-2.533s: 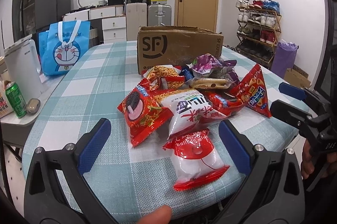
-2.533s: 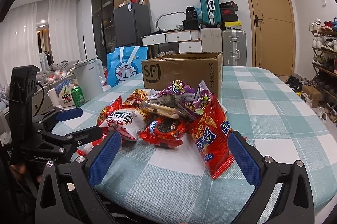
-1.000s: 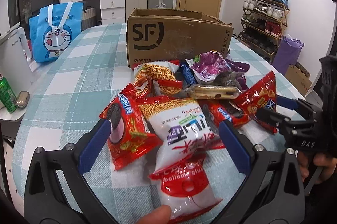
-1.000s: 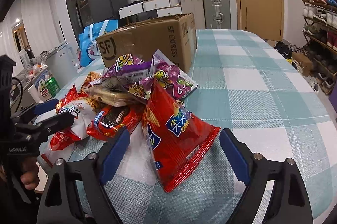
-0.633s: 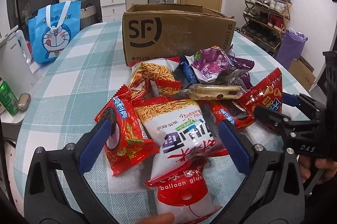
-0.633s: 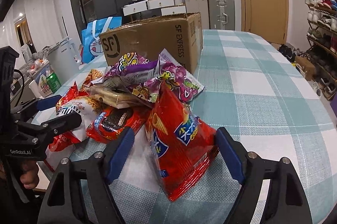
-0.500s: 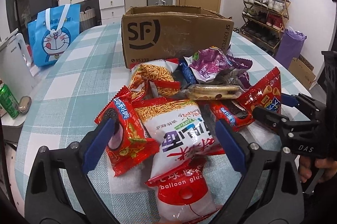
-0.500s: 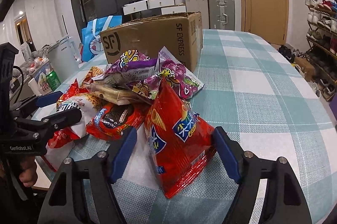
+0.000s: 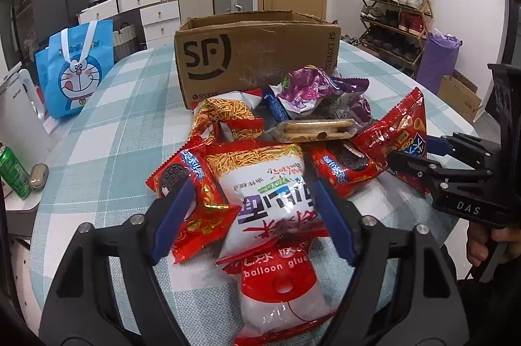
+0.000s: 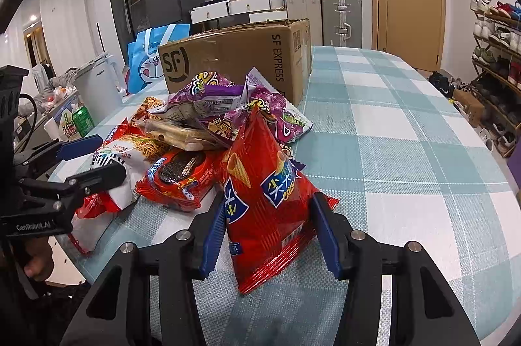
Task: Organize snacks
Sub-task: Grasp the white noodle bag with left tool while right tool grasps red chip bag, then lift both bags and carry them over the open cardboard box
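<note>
We see a heap of snack packets on the teal checked tablecloth (image 10: pixel 407 124), right in front of the open SF Express carton (image 10: pixel 234 59); our right gripper (image 10: pixel 270 222) has just been closing and its blue pads now press both sides of the red corn-cone chip bag (image 10: pixel 263 193), which stands tilted at the heap's near edge; our left gripper (image 9: pixel 250 215) has also been closing, its pads straddling the white noodle-snack bag (image 9: pixel 270 193), the right pad touching it, the left pad resting on the red cookie packet (image 9: pixel 192 199) beside it; whether it grips we cannot tell; a balloon-glue packet (image 9: pixel 280 290) lies nearest
</note>
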`<state>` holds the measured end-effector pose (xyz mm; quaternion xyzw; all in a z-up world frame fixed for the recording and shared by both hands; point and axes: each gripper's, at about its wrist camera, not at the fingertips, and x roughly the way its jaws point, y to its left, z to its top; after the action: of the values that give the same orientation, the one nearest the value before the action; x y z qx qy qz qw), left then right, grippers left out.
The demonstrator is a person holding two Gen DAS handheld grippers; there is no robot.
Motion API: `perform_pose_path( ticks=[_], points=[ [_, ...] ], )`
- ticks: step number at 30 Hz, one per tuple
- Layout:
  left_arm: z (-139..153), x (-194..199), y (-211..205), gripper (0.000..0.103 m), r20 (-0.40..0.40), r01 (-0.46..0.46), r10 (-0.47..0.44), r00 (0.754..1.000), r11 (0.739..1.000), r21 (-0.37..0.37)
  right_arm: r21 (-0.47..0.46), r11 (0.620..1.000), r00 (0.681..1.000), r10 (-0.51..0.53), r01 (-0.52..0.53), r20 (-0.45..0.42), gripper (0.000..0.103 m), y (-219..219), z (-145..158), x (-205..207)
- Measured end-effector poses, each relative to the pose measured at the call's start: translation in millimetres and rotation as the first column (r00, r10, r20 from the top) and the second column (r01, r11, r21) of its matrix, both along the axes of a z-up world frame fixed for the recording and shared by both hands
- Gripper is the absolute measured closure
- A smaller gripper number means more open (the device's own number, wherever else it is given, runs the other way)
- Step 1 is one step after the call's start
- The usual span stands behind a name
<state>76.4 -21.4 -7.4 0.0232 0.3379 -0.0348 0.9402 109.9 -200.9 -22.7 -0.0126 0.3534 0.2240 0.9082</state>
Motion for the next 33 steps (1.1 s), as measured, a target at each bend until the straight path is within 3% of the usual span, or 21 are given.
perform_pose_path(
  ticks=[3, 9, 10, 11, 12, 14, 21, 33],
  points=[
    [-3.1, 4.5, -6.6, 0.018, 0.002, 0.0, 0.0, 1.0, 0.999, 0.035, 0.005, 1.0, 1.0, 0.001, -0.001, -0.003, 0.051, -0.8, -0.6, 0.1],
    [-7.4, 12.3, -9.1, 0.019, 0.009, -0.016, 0.015, 1.0, 0.999, 0.052, 0.012, 1.0, 1.0, 0.003, -0.003, -0.003, 0.051, -2.2, -0.9, -0.2],
    [-7.4, 11.9, -9.1, 0.028, 0.008, -0.01, 0.01, 1.0, 0.999, 0.049, 0.012, 1.0, 1.0, 0.002, -0.002, -0.003, 0.051, -2.3, -0.9, -0.1],
    [-7.2, 11.8, -8.9, 0.048, 0.006, 0.001, -0.002, 1.0, 0.999, 0.043, 0.013, 1.0, 1.0, 0.002, -0.002, -0.004, 0.051, -2.3, -0.9, 0.0],
    [-7.3, 12.9, -8.7, 0.056, -0.011, 0.029, -0.029, 1.0, 0.999, 0.019, 0.013, 1.0, 1.0, 0.003, -0.003, -0.003, 0.051, -2.4, -0.9, 0.0],
    [-6.0, 10.1, -5.2, 0.06, 0.003, 0.012, -0.012, 1.0, 1.0, -0.012, 0.016, 1.0, 1.0, 0.005, -0.005, -0.003, 0.052, -2.8, -0.8, -0.6],
    [-3.1, -2.2, -1.3, 0.062, 0.025, 0.025, -0.024, 0.999, 0.998, -0.051, 0.035, 0.999, 0.999, 0.013, -0.015, 0.037, 0.06, -5.2, 6.9, -7.7],
    [12.5, -27.4, 1.2, 0.063, 0.094, 0.04, -0.033, 0.995, 0.996, -0.082, 0.142, 0.99, 0.992, -0.004, -0.014, 0.123, 0.061, -19.5, 27.0, -19.6]
  ],
)
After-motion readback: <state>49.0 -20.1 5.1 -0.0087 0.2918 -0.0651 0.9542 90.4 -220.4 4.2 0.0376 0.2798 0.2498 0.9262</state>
